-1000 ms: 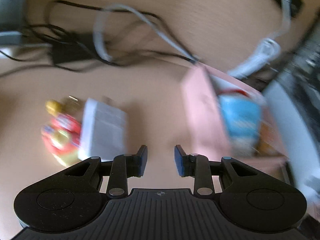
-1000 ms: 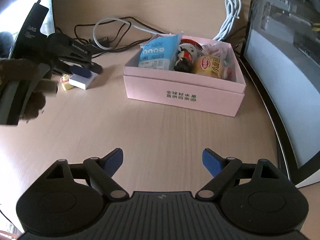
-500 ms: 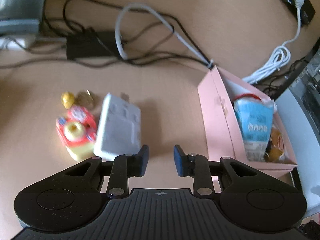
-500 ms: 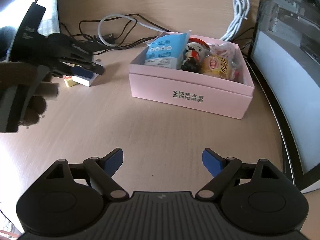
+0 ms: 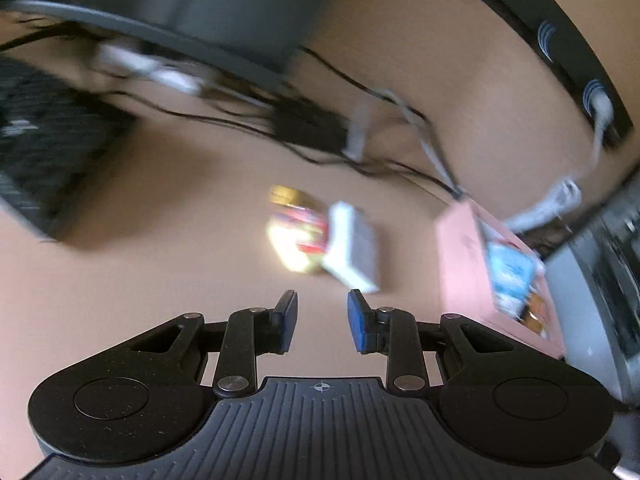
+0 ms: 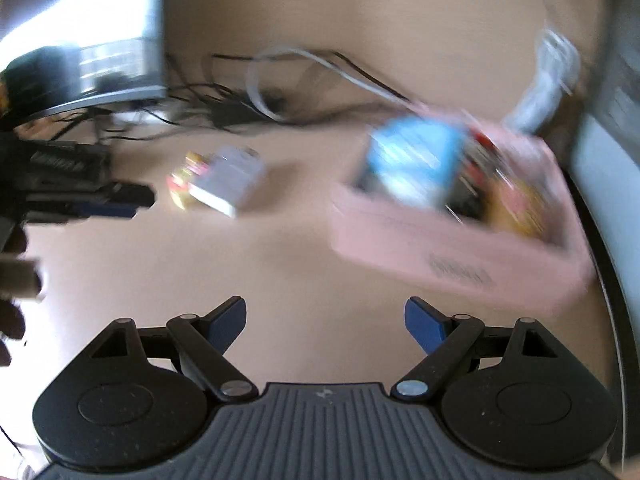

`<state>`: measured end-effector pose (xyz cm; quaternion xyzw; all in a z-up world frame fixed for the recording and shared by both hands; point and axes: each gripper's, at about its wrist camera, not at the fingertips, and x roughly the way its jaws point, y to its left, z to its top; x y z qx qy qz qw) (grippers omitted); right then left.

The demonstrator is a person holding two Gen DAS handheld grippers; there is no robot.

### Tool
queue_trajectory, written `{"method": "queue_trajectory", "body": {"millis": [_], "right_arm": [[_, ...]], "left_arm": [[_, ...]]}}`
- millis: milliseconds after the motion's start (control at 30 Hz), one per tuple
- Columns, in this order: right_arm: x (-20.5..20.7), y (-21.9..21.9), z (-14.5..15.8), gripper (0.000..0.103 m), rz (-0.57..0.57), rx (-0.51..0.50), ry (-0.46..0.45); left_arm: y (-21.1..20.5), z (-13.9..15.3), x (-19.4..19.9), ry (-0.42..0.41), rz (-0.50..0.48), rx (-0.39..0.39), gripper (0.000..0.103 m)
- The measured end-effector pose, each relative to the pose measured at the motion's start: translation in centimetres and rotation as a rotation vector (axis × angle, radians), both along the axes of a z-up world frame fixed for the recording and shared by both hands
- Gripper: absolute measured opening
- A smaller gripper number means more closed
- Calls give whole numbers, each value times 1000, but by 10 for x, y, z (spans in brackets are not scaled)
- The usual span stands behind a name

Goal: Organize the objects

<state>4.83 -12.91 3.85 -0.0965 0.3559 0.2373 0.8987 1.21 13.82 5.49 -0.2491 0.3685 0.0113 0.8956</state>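
Both views are motion-blurred. A white box (image 5: 352, 248) lies on the wooden desk beside a yellow-red snack packet (image 5: 296, 236) and a small gold piece (image 5: 286, 194). My left gripper (image 5: 322, 320) hovers short of them, jaws a narrow gap apart with nothing between. To the right stands the pink box (image 5: 460, 264), holding a blue packet (image 5: 510, 276) and other snacks. In the right wrist view my right gripper (image 6: 324, 320) is wide open and empty, in front of the pink box (image 6: 440, 248). The white box (image 6: 228, 180) and the left gripper (image 6: 120, 204) appear on the left.
A tangle of black and white cables with a black adapter (image 5: 308, 128) runs along the back. A grey stand (image 5: 200, 12) and a dark block (image 5: 44, 152) sit back left, and a monitor (image 6: 608, 184) stands on the right. A hand (image 6: 16, 280) shows at the left edge.
My left gripper has pulled back and rolled, so the white box and snack now lie farther ahead. The right wrist view has swung and tilted, and the pink box looks nearer. Both jaw gaps look unchanged.
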Motion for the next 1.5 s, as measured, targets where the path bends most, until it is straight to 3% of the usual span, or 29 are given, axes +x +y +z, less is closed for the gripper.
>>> {"method": "queue_trajectory", "body": {"millis": [100,200,300,533,567,633,833,1000,1100,1167,1333,1367,1400,1433,1500], "right_arm": [[7,51,11,87,118,-27,-88],[28,102,8,82,187,-52,-128],[57,146,-4,65,234,-75,-91],[95,196,-36,57,176,-181,-47],[98,195,-40,52,155,-179,-28],[95,190,-43,46,135,-156,10],[31,160,-43,46,156,-114,39],[-7,98,-42,46,40,-115,34],[-23,59,-32,57,-18,-82,39],[-31,36,-27,71,-64,-75,25],[-36,-12,-19,72,-167,-85,43],[-35,-19,-18,75,-179,-80,52],[-34,-28,-17,76,-190,-73,59],[-34,-34,-18,77,-196,-69,61],[-33,-48,-19,77,-213,-66,61]], "left_arm": [[29,5,-13,32,71,109,31],[58,8,-27,56,125,142,31],[76,8,-31,95,129,183,31],[102,17,-32,88,103,251,31],[104,18,-29,82,93,252,31],[108,19,-25,65,72,254,31],[103,9,-8,57,-8,215,31],[61,-8,5,63,-220,241,31],[29,-23,9,63,-347,273,31],[10,-33,13,87,-390,305,31],[-35,-34,24,98,-449,418,35],[-42,-34,26,100,-472,428,38],[-48,-35,28,102,-496,436,47],[-54,-35,31,108,-513,435,52],[-57,-32,36,111,-478,372,51]]}}
